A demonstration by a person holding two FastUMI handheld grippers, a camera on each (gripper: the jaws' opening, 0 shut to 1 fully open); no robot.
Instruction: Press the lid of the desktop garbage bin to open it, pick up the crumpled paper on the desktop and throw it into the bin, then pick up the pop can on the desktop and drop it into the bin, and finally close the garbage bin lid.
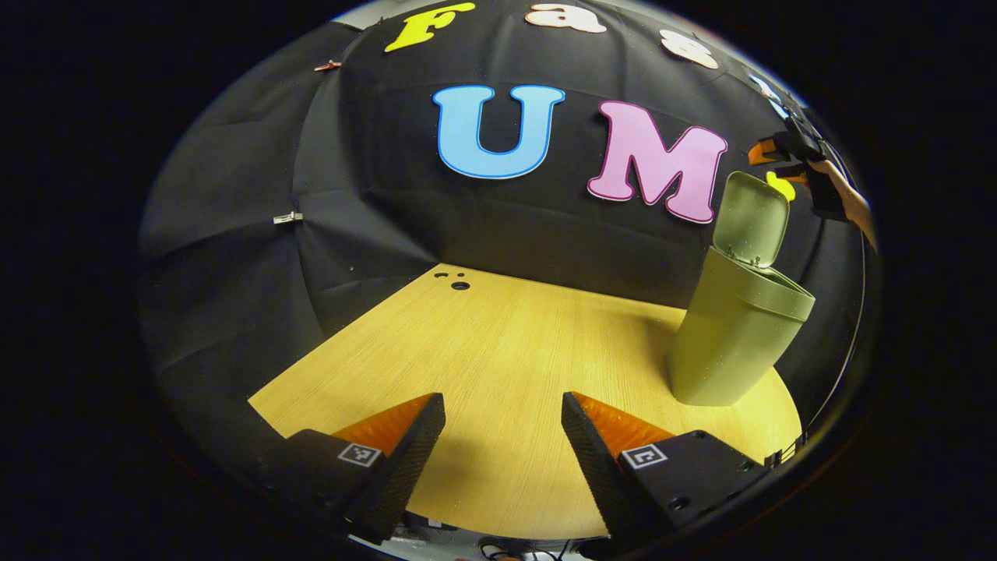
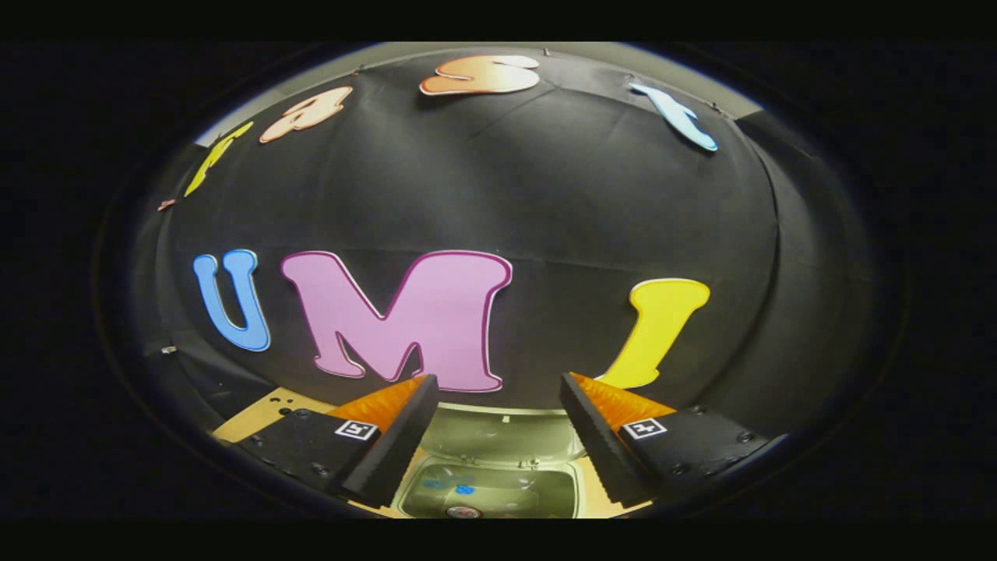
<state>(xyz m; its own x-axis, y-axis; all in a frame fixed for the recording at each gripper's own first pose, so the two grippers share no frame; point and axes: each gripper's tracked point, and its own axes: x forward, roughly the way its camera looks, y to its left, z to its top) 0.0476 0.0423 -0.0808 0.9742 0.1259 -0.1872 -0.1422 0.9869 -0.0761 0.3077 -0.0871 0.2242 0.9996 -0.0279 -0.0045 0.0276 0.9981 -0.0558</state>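
We find the garbage bin (image 1: 736,327) standing on the table (image 1: 498,351), its lid (image 1: 749,220) raised upright. The right gripper (image 2: 498,405) hangs directly above the bin's mouth, jaws released and empty; a pop can (image 2: 464,512) lies inside. The left gripper (image 1: 502,425) hovers low over bare table, jaws released, holding nothing

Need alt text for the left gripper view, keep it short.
An olive desktop bin stands at right on a bare wooden table, its lid flipped up. The left gripper hangs open in the foreground; the right gripper hovers above the bin.
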